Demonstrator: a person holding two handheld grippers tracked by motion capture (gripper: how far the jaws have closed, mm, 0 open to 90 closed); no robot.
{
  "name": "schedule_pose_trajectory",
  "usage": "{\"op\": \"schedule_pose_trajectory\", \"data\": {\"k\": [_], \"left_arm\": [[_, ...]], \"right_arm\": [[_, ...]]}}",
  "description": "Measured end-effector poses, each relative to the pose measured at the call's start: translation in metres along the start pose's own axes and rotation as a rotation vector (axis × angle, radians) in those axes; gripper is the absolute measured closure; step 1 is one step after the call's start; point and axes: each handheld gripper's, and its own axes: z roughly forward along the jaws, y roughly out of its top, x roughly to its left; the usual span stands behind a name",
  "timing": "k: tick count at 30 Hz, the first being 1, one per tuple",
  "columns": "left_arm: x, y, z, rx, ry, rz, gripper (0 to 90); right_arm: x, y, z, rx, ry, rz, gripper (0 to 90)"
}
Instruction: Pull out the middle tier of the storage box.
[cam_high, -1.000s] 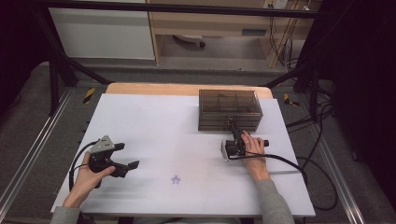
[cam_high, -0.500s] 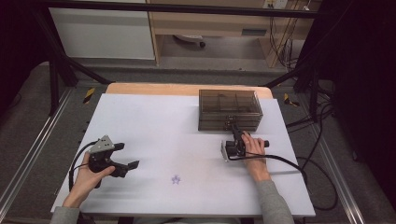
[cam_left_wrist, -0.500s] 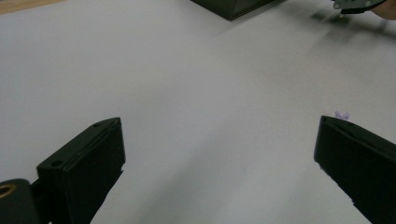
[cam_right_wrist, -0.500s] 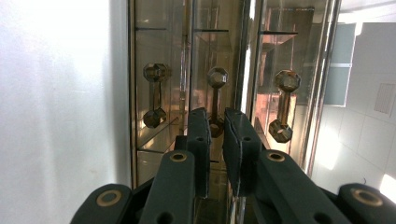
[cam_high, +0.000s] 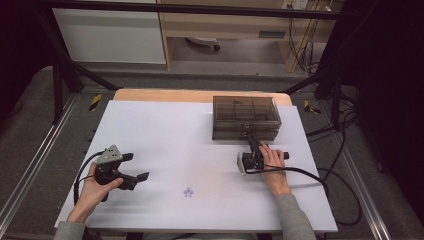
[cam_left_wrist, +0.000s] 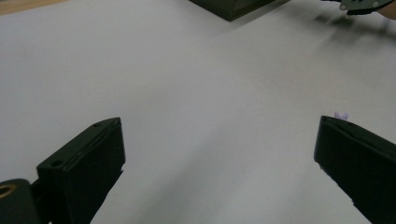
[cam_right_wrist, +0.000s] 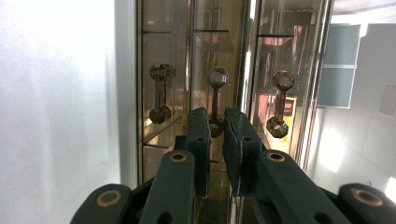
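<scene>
A smoky, see-through drawer box (cam_high: 245, 112) stands at the back right of the white table (cam_high: 175, 130). My right gripper (cam_high: 249, 136) points at its front face, turned on its side. In the right gripper view the box front (cam_right_wrist: 163, 46) carries three dumbbell-shaped handles, and my right gripper (cam_right_wrist: 215, 114) is shut on the lower part of the middle handle (cam_right_wrist: 217, 77). My left gripper (cam_high: 137, 166) rests at the front left of the table, held by a hand, open with nothing between its fingers (cam_left_wrist: 88, 163).
A small purple star mark (cam_high: 188, 192) lies on the table front centre, also just past the far jaw in the left gripper view (cam_left_wrist: 341, 115). Cables trail off the table's right side (cam_high: 320, 180). A wooden strip (cam_high: 200, 95) edges the back.
</scene>
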Motion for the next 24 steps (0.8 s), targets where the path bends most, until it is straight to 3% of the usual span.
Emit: {"op": "schedule_pose_trajectory", "data": {"k": [24], "left_arm": [[-0.0002,0.0002,-0.0003,0.000,0.001,0.001,1.7]], "right_arm": [[-0.0004,-0.0005,-0.0094,-0.013,0.015,-0.005,81.4]]}}
